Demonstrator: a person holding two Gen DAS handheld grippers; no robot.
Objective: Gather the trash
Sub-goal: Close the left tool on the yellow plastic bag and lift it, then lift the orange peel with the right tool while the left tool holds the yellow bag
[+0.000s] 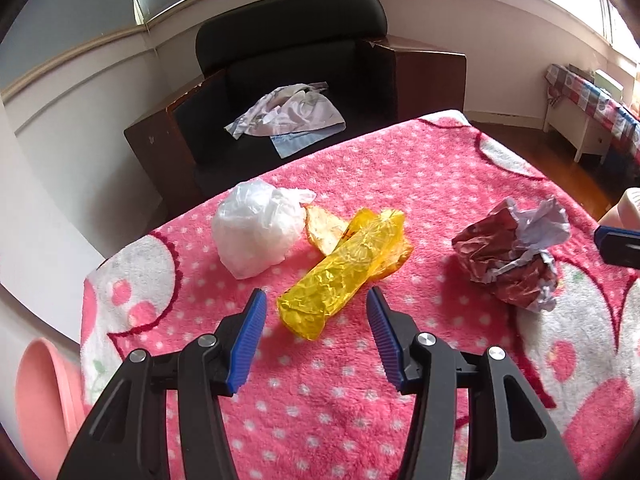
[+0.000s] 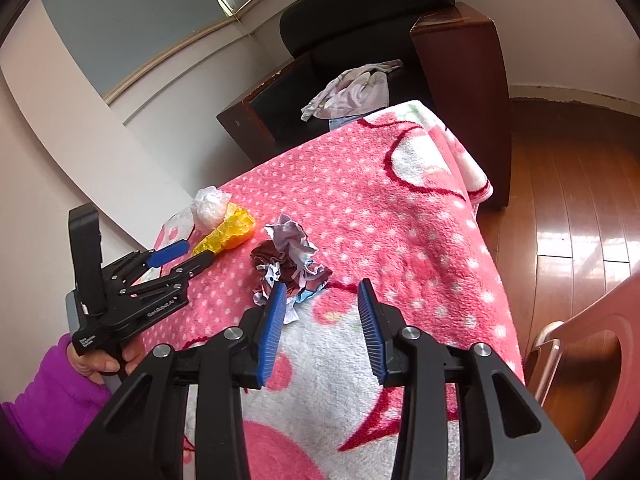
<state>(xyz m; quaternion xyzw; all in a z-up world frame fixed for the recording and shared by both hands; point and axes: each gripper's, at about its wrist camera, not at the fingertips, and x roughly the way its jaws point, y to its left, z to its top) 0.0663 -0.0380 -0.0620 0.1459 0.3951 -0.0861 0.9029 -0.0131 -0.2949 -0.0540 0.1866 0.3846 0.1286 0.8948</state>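
On the pink polka-dot blanket (image 1: 400, 168) your trash sat in a loose row: a crumpled white plastic bag (image 1: 256, 228) far left, a tan scrap (image 1: 324, 228) touching its right side, a yellow cellophane wrapper (image 1: 344, 268) lying diagonally over that scrap, and a wad of brown and white paper (image 1: 512, 252) well off to the right. Your left gripper (image 1: 316, 300) pointed down at the near end of the yellow wrapper with its blue pads spread apart; the wrapper's tip lay between the fingertips, pads not touching it, nothing held. Your right gripper (image 2: 322, 292) also stood with its pads apart and empty, the paper wad (image 2: 288, 264) just ahead of its left pad, partly behind that pad in the right wrist view. Whether that pad touched the wad, can't tell. Behind the blanket edge was a dark armchair (image 1: 296, 40) with pale cloth (image 1: 288, 112) on the seat. Your left hand (image 2: 104, 360), purple sleeve, gripped the left tool's handle.
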